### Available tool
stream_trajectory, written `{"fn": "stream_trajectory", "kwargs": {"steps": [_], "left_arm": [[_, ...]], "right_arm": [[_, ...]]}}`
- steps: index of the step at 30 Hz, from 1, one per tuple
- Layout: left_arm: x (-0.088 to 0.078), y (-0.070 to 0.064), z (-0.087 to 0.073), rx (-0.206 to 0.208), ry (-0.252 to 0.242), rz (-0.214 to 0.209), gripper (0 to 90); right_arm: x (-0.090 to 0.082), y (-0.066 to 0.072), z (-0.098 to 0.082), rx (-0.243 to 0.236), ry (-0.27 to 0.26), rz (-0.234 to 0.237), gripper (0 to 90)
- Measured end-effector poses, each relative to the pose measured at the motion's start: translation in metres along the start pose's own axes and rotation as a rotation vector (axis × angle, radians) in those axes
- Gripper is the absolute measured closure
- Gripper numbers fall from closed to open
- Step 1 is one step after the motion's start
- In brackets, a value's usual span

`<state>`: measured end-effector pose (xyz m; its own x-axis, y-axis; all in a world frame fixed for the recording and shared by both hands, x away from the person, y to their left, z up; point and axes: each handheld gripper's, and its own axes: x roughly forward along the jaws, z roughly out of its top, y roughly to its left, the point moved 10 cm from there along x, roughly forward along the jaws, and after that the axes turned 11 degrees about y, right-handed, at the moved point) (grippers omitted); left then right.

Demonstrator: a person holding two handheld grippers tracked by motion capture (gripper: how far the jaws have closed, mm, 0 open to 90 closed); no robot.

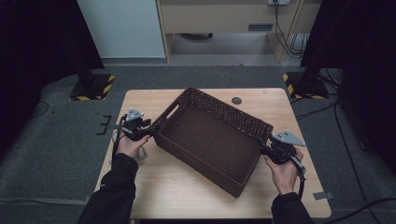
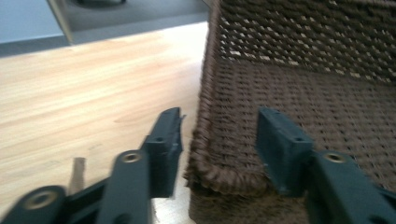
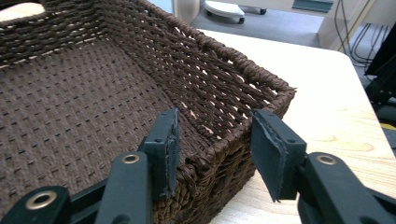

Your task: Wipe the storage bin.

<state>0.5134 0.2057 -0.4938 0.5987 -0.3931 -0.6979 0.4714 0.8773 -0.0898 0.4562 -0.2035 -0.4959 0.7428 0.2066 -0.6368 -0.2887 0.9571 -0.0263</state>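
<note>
Straddling wicker basket [image 1: 212, 140] rims, left gripper [image 2: 219, 144], right gripper [image 3: 215, 149], jaws parted, not pinching.

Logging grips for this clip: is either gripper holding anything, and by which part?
Nothing is clamped yet. Each gripper, left and right, straddles a rim corner of the basket, with gaps at the pads.

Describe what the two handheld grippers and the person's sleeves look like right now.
Both arms wear dark, near-black long sleeves. The left gripper and right gripper are black, each topped by a grey three-cornered plate, and a black cable trails from the right one. In the gripper views the jaws are black with brass-coloured pivot rings and flat dark pads.
</note>
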Motion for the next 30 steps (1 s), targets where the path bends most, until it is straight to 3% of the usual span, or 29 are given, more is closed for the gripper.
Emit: {"fn": "stream_trajectory", "kwargs": {"steps": [4, 5, 11, 17, 19, 25, 28, 30], "left_arm": [[0.002, 0.001, -0.002, 0.006, 0.003, 0.019, 58.6], [0.001, 0.001, -0.003, -0.011, -0.002, 0.008, 59.2], [-0.009, -0.008, -0.013, -0.019, -0.006, -0.011, 61.6], [-0.018, -0.016, -0.020, -0.023, 0.003, -0.037, 60.7], [-0.019, -0.016, -0.017, -0.010, -0.003, -0.036, 60.3], [-0.016, -0.017, -0.011, 0.006, -0.010, -0.044, 60.7], [-0.012, -0.020, -0.015, 0.015, 0.014, -0.053, 62.8], [-0.010, -0.021, -0.021, 0.017, 0.038, -0.035, 66.7]], "right_arm": [[-0.007, 0.006, 0.001, 0.031, -0.013, 0.044, 45.4], [-0.010, 0.009, 0.002, 0.031, -0.016, 0.049, 44.2], [-0.014, 0.021, -0.003, 0.017, 0.011, 0.065, 41.3], [-0.007, 0.014, -0.014, 0.012, 0.060, 0.032, 44.1], [-0.006, 0.013, -0.014, 0.028, 0.054, 0.044, 45.4], [-0.001, 0.011, -0.011, 0.010, 0.056, 0.036, 49.4], [0.003, 0.007, -0.008, -0.001, 0.048, 0.026, 51.2], [0.006, 0.003, -0.007, -0.010, 0.044, 0.013, 52.8]]}}
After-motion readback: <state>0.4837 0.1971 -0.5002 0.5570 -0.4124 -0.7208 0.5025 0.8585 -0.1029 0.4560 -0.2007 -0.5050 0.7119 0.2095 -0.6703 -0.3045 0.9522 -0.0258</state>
